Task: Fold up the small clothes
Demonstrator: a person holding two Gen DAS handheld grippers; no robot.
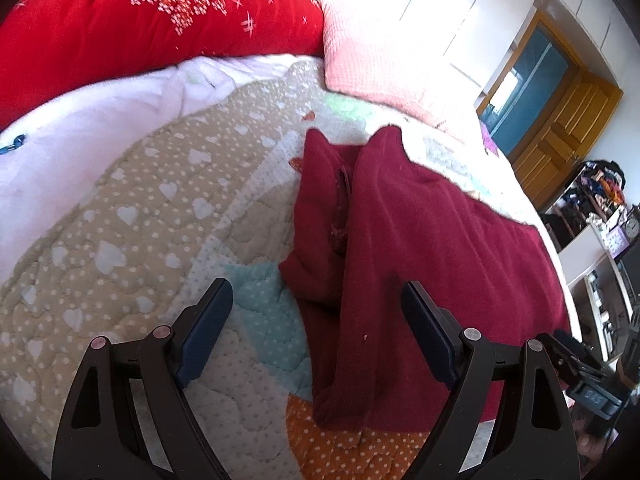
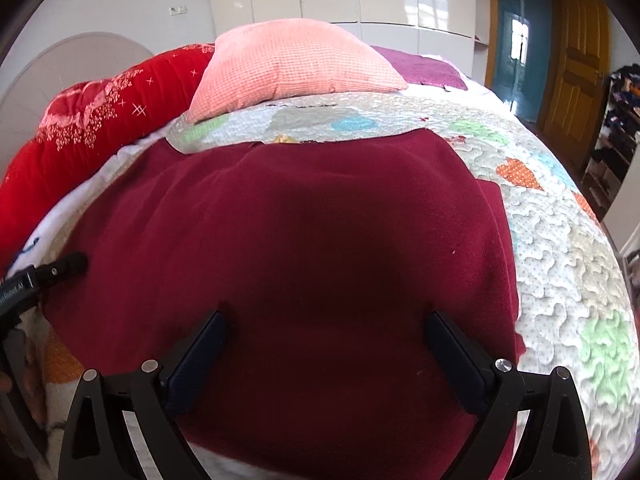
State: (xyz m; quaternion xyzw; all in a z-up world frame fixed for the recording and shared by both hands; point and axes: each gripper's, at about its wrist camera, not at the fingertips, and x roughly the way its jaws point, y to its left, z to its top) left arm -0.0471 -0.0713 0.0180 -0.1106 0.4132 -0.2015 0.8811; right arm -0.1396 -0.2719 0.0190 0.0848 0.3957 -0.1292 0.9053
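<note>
A: Where is the garment?

B: The dark red garment (image 2: 304,248) lies spread on the bed's patchwork quilt (image 2: 560,264), towards the near edge of the bed. In the right wrist view it fills the middle of the picture, flat and fairly smooth, with its far edge short of the pink pillow (image 2: 292,68) at the head of the bed.

A: And from the left side?

B: There the dark red garment (image 1: 432,248) shows a long strip folded over along its left edge, with a crease and a seam running down it. Bare quilt (image 1: 132,232) lies to the left of it.

A: How does the left claw stand?

B: The left claw (image 1: 316,328) is spread wide and holds nothing. Its left finger is over the quilt, its right finger over the garment; whether either touches the cloth I cannot tell.

A: The right one?

B: The right claw (image 2: 326,356) is also spread wide and empty, both fingers over the red cloth near the bed's near edge. The tip of the other tool juts in at the left edge of that view.

A: What else is on the bed?

B: A bright red quilt (image 2: 84,128) with pale star marks is bunched along the far left side, beside the pink pillow, and a white blanket (image 1: 92,128) lies next to it.
</note>
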